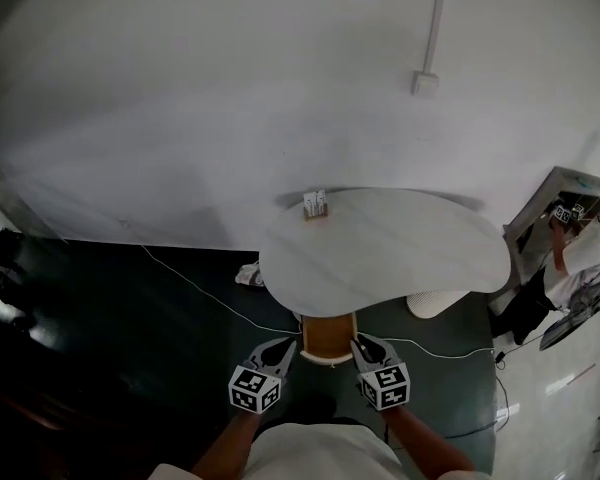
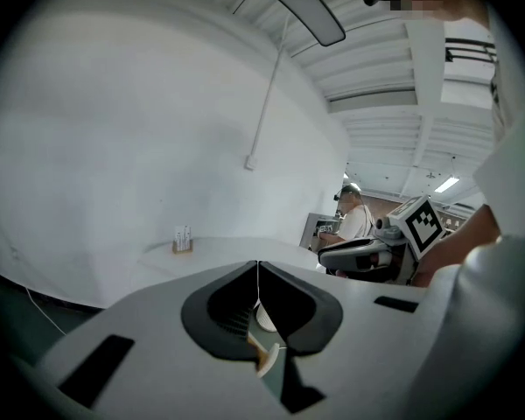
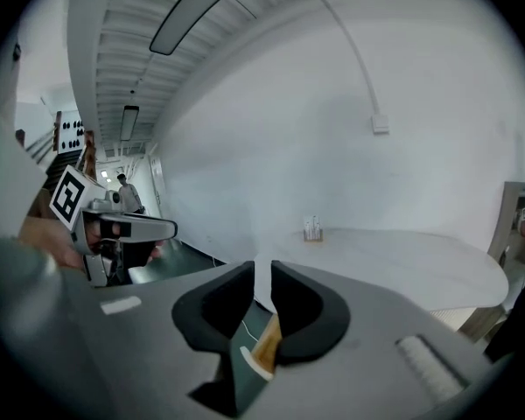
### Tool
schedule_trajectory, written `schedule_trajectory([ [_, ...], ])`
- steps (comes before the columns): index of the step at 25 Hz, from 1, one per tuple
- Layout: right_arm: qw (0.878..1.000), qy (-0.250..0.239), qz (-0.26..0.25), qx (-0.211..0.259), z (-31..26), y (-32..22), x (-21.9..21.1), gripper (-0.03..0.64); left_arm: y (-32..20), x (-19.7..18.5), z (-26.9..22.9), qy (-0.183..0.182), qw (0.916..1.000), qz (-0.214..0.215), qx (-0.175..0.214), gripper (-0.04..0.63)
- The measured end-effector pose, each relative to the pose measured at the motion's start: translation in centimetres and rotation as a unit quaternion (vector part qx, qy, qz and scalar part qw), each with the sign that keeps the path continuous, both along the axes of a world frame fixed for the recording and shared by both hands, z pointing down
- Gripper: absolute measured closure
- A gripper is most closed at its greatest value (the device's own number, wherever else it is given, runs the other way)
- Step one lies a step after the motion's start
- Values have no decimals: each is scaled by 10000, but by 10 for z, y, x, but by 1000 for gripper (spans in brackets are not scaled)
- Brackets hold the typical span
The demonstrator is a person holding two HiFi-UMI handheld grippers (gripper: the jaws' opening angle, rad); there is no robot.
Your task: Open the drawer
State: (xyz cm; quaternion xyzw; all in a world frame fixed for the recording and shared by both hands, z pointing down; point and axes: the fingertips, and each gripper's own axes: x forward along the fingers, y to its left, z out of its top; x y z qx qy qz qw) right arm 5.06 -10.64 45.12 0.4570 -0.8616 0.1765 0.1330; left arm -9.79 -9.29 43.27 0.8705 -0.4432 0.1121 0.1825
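Wooden drawer (image 1: 328,335) half hidden under white table (image 1: 410,243); left gripper (image 1: 289,346) pressed together, right gripper (image 1: 359,343) slightly parted.

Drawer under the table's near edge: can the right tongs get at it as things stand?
Probably yes. The wooden drawer juts out from under the white table, and the right tongs hang just beside it with nothing between.

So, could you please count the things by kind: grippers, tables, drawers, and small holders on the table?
grippers: 2, the left gripper and the right gripper
table: 1
drawer: 1
small holder: 1
Total: 5
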Motion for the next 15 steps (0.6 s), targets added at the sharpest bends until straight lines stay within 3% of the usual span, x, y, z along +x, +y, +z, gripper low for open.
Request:
schedule_trajectory([
  [6, 9996, -63, 48, 281, -46, 17, -18, 575, 21, -26, -38, 161, 9997, 103, 135, 588],
  [15, 9972, 67, 87, 734, -80, 59, -55, 606, 57, -48, -55, 307, 9985, 429, 151, 588],
])
